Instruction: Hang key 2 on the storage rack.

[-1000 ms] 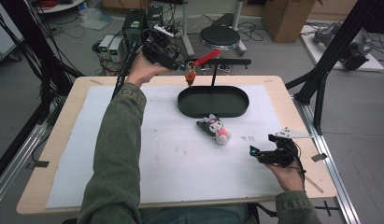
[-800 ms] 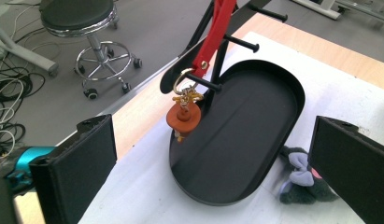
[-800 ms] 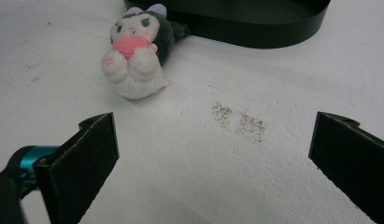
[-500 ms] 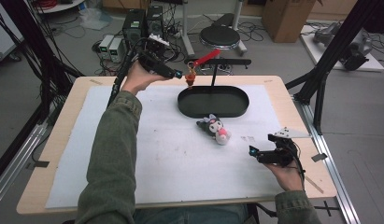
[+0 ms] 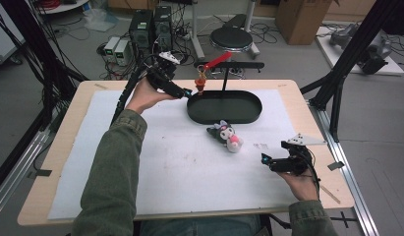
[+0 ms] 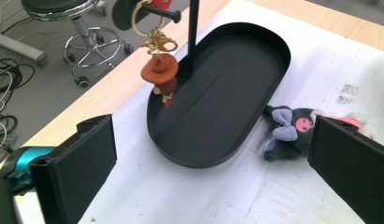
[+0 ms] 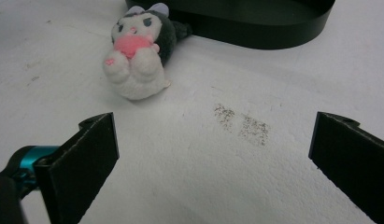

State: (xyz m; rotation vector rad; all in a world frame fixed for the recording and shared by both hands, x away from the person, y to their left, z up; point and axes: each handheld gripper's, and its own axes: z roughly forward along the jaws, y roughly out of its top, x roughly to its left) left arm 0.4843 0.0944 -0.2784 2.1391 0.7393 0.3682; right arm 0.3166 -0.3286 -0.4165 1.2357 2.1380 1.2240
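Orange charm [image 6: 161,74] hung on stand [image 6: 193,37] ahead of wide, empty left jaws; plush toy [image 7: 138,49] untouched beyond wide right jaws.

wooden table [image 5: 307,115] bears white mat [image 5: 180,162], black tray [image 5: 224,117], plush toy [image 5: 227,137].

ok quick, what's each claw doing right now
Left claw: open, empty, near the hanging keychain.
Right claw: open, empty, short of the plush toy.
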